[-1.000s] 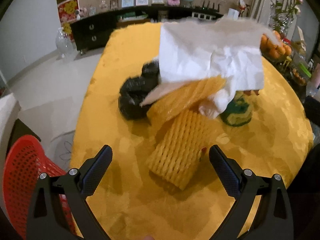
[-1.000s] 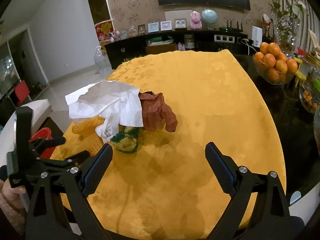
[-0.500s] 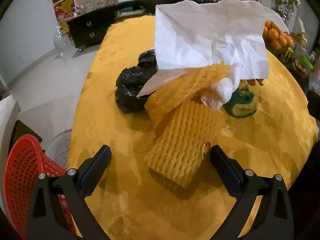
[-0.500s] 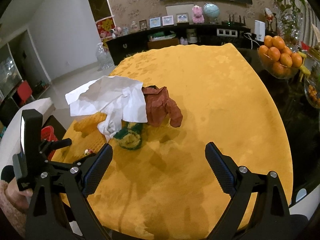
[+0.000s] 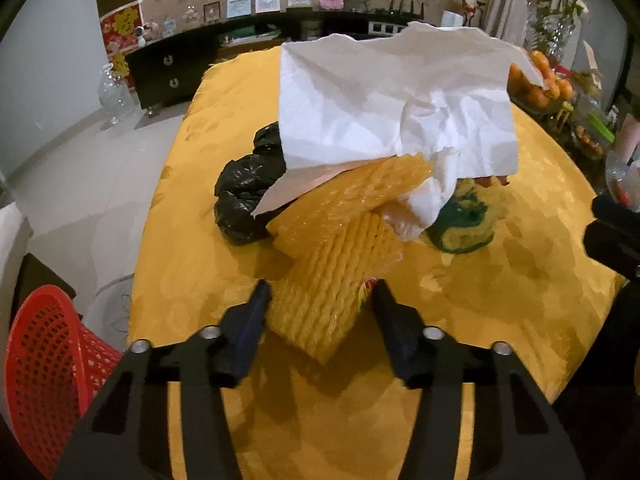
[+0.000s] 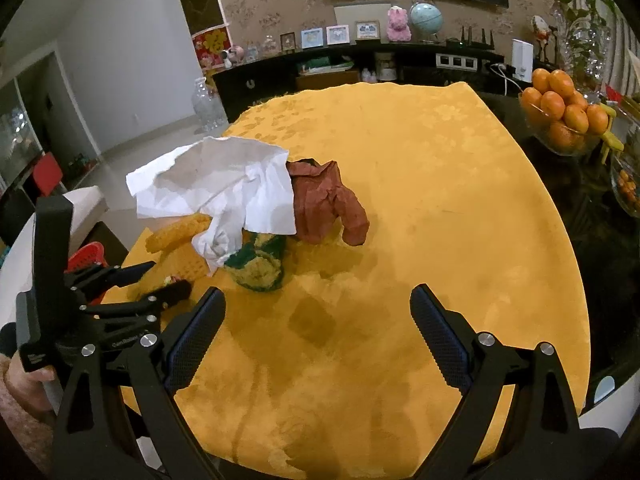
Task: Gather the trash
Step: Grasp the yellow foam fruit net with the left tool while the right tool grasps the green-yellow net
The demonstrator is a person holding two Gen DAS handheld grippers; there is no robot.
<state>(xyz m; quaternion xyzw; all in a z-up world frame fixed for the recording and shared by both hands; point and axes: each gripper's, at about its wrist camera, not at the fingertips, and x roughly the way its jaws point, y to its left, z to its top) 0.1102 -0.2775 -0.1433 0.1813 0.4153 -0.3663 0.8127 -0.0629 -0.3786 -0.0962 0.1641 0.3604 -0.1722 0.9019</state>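
A pile of trash lies on the yellow tablecloth (image 5: 192, 248): a yellow foam fruit net (image 5: 332, 280), a crumpled white paper (image 5: 384, 100), a black plastic bag (image 5: 244, 196), a green-and-yellow wrapper (image 5: 468, 224) and a brown crumpled paper (image 6: 324, 200). My left gripper (image 5: 320, 300) has its fingers on either side of the near end of the foam net, closed against it. It also shows in the right wrist view (image 6: 160, 280). My right gripper (image 6: 316, 320) is open and empty above bare cloth, right of the pile.
A red mesh basket (image 5: 44, 368) stands on the floor left of the table. A glass bowl of oranges (image 6: 564, 120) sits at the table's far right. A black cabinet (image 6: 320, 76) with ornaments runs along the back wall.
My left gripper moved forward and its fingers closed in from wide open onto the near end of the foam net. The right gripper has stayed open and barely moved.
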